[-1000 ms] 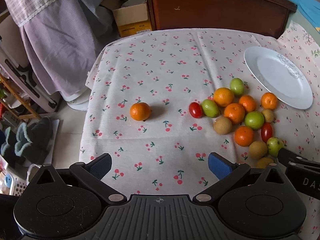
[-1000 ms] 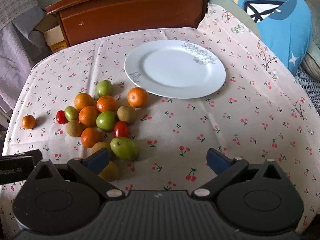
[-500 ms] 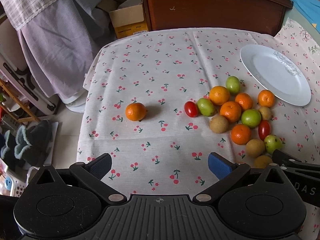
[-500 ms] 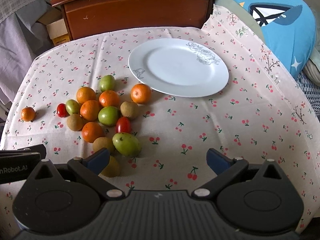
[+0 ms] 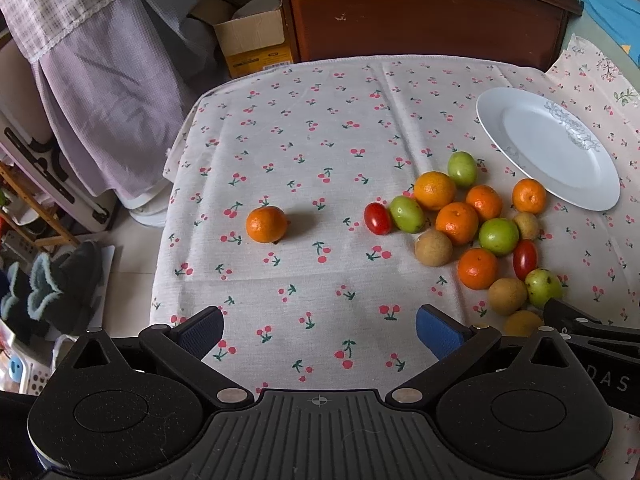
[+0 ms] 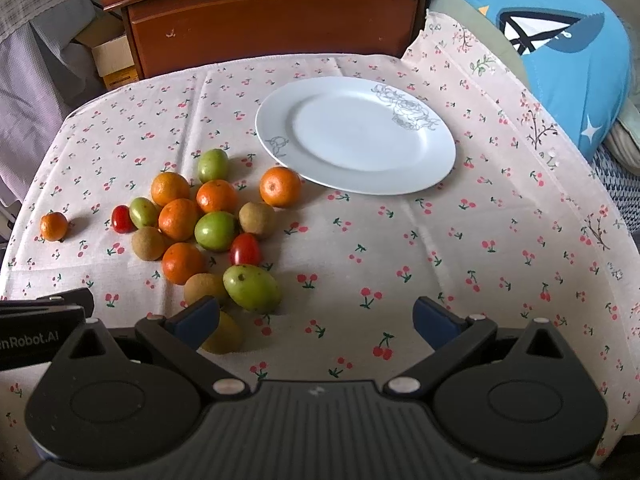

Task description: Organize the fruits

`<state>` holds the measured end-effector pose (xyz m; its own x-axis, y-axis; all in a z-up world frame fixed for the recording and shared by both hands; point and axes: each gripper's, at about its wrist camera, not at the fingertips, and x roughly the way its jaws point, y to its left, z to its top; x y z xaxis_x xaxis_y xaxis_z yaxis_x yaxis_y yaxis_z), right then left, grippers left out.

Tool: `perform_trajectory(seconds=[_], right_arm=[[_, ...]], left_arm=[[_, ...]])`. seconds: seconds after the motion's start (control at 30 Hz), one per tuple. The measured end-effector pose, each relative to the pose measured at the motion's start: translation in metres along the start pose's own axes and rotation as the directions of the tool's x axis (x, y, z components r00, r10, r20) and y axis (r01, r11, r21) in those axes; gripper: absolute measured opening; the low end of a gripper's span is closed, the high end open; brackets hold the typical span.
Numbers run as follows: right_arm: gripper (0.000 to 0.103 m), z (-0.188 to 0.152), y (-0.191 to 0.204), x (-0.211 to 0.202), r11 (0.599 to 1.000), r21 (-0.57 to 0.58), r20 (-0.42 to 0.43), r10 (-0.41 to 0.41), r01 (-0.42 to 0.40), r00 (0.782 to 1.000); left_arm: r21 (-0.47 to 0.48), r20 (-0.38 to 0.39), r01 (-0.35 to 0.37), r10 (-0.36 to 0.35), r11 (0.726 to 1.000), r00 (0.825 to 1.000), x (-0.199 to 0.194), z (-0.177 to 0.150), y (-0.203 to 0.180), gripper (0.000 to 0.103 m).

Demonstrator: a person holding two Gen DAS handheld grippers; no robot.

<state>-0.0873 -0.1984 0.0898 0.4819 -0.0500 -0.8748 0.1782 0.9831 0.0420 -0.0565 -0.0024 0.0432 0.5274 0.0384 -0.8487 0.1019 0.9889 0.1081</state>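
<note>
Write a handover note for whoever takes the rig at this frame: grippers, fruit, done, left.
Left gripper: open, holding nothing, low over the cloth.
Right gripper: open, holding nothing, left finger beside a yellow fruit.
Plate: bare, at the far right.
Fruit pile: oranges, green, brown and red fruits clustered left of the plate.
Lone orange: apart, further left.
Done: nothing sorted that shows.
Left: all the fruit.

I see orange, green, red and brown fruits [image 6: 216,230], a white plate [image 6: 436,168], a cherry-print cloth [image 6: 480,248].
</note>
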Motion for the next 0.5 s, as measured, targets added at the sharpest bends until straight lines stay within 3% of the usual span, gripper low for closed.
perform_trajectory(seconds=[0.37, 0.5], right_arm=[[0.102, -0.006, -0.031, -0.011, 0.995, 0.049, 0.017, 0.088, -0.089, 0.996], [0.101, -0.01, -0.051, -0.022, 0.989, 0.089, 0.061, 0.115, -0.121, 0.991]], left_arm=[[0.006, -0.004, 0.085, -0.085, 0.996, 0.996, -0.004, -0.009, 0.003, 0.103], [0.017, -0.017, 0.129, -0.129, 0.992, 0.992, -0.002, -0.018, 0.0, 0.103]])
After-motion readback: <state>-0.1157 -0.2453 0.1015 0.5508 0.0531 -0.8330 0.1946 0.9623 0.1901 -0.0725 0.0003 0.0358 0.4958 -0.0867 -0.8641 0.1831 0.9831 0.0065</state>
